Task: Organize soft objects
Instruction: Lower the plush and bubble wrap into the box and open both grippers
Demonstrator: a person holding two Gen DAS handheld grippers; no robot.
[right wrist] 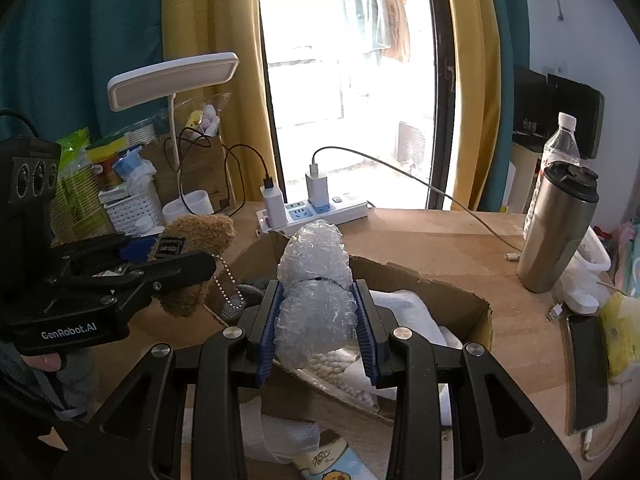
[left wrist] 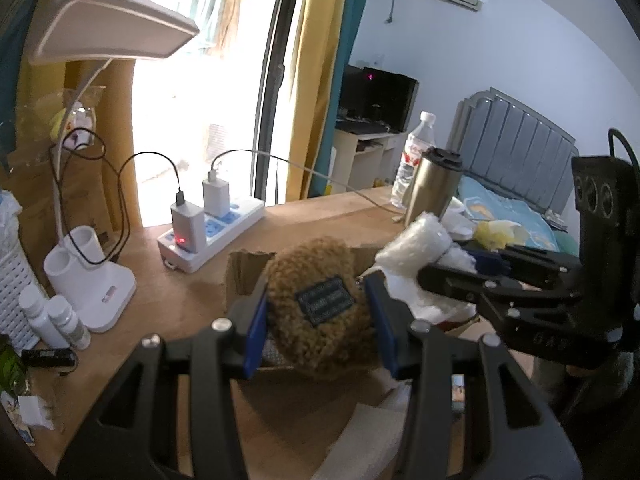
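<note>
My left gripper (left wrist: 318, 316) is shut on a brown fuzzy plush toy (left wrist: 316, 300) with a dark sewn label, held above the cardboard box (left wrist: 248, 268). It also shows in the right wrist view (right wrist: 200, 236), with a bead chain (right wrist: 228, 284) hanging from it. My right gripper (right wrist: 320, 320) is shut on a roll of bubble wrap (right wrist: 316, 280), held over the open cardboard box (right wrist: 452, 288). The bubble wrap also shows in the left wrist view (left wrist: 416, 248), at the right. Inside the box lie white soft items (right wrist: 404, 308) and a bag of white beads (right wrist: 340, 368).
On the wooden desk (right wrist: 440, 236) stand a power strip with chargers (right wrist: 312, 208), a white desk lamp (left wrist: 92, 272), a steel tumbler (right wrist: 560, 228), a water bottle (right wrist: 560, 148) and a white basket (right wrist: 132, 208). A phone (right wrist: 588, 372) lies at the right edge.
</note>
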